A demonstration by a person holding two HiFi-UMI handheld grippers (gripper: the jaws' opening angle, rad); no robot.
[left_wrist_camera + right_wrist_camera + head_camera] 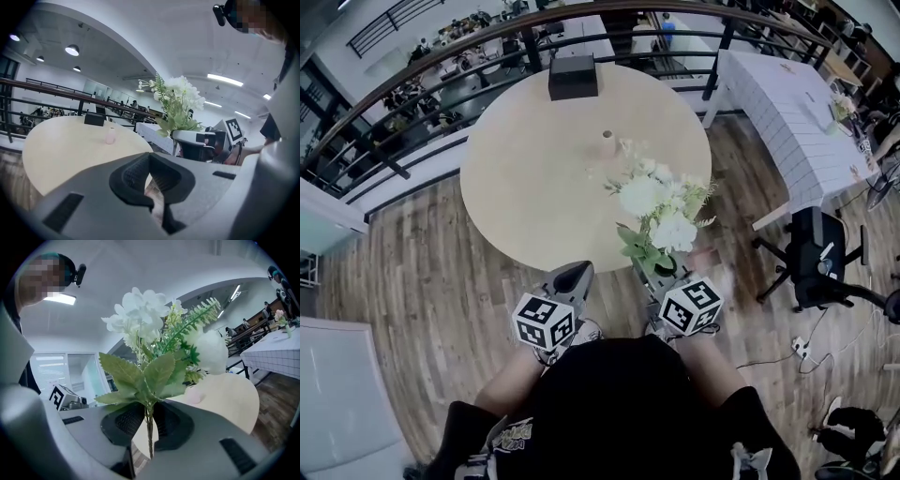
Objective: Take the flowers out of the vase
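Flowers gripped in R tongs, L tongs closed, empty; vase, blk box on table

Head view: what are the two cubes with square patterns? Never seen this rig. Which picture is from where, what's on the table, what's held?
There is no robot here. A person holds a hand-held gripper in each hand, and each marker cube is part of a gripper. The head view comes from a camera on the person's head, looking steeply down. The other two pictures come from cameras riding on the grippers, looking along their fingers. On the round table stand a small pale vase and a black box. The right gripper is closed on the stem of the white flowers, which are already out of the vase. The left gripper is closed and holds nothing.
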